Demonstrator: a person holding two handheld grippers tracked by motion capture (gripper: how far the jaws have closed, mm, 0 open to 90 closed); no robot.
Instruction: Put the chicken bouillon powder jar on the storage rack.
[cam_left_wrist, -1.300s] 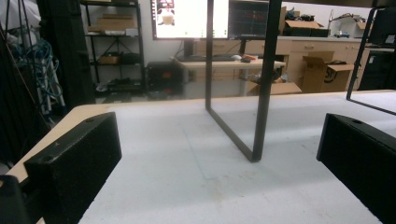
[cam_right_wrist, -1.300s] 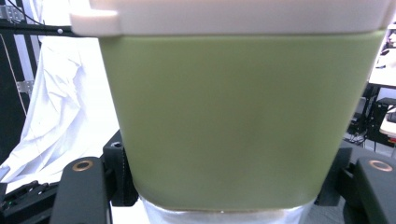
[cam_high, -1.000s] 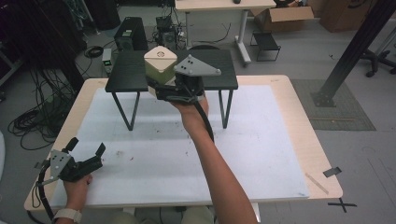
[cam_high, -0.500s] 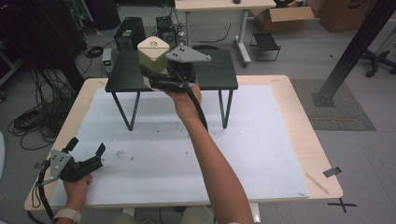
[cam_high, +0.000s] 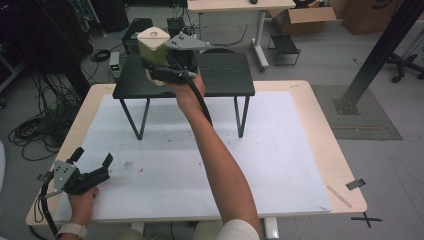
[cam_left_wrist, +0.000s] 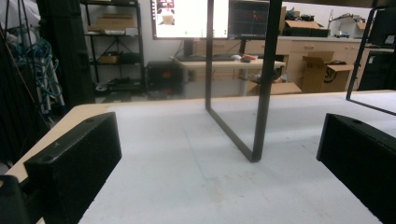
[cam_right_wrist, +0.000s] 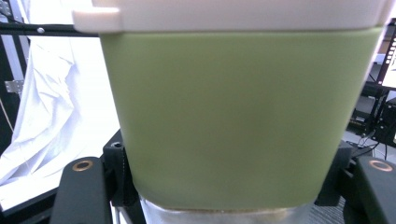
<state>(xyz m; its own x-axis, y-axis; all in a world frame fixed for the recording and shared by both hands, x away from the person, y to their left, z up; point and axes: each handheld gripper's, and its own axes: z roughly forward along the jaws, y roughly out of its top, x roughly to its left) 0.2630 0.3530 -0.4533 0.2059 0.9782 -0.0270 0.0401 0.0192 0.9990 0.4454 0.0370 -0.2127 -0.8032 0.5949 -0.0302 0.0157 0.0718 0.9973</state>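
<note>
My right gripper (cam_high: 159, 67) is shut on a green container (cam_high: 152, 50) with a cream lid (cam_high: 153, 35), and holds it upright over the left part of a small black table (cam_high: 220, 75). In the right gripper view the green container (cam_right_wrist: 233, 116) stands between the two black fingers (cam_right_wrist: 79, 186), with its lid (cam_right_wrist: 233, 14) at the top. My left gripper (cam_high: 92, 157) rests open on the white mat (cam_high: 280, 150) at the near left corner, with nothing between its fingers (cam_left_wrist: 74, 163). One leg of the black table (cam_left_wrist: 261, 93) stands ahead of it.
The black table stands on thin metal legs (cam_high: 241, 115) at the far middle of the mat. A strip of tape (cam_high: 355, 184) lies near the wooden tabletop's right edge. Cables (cam_high: 35, 130) cover the floor to the left, and a black post (cam_high: 375, 55) rises at the right.
My right gripper has carried the green container leftward, farther away and a little higher over the black table. The left gripper has stayed in place.
</note>
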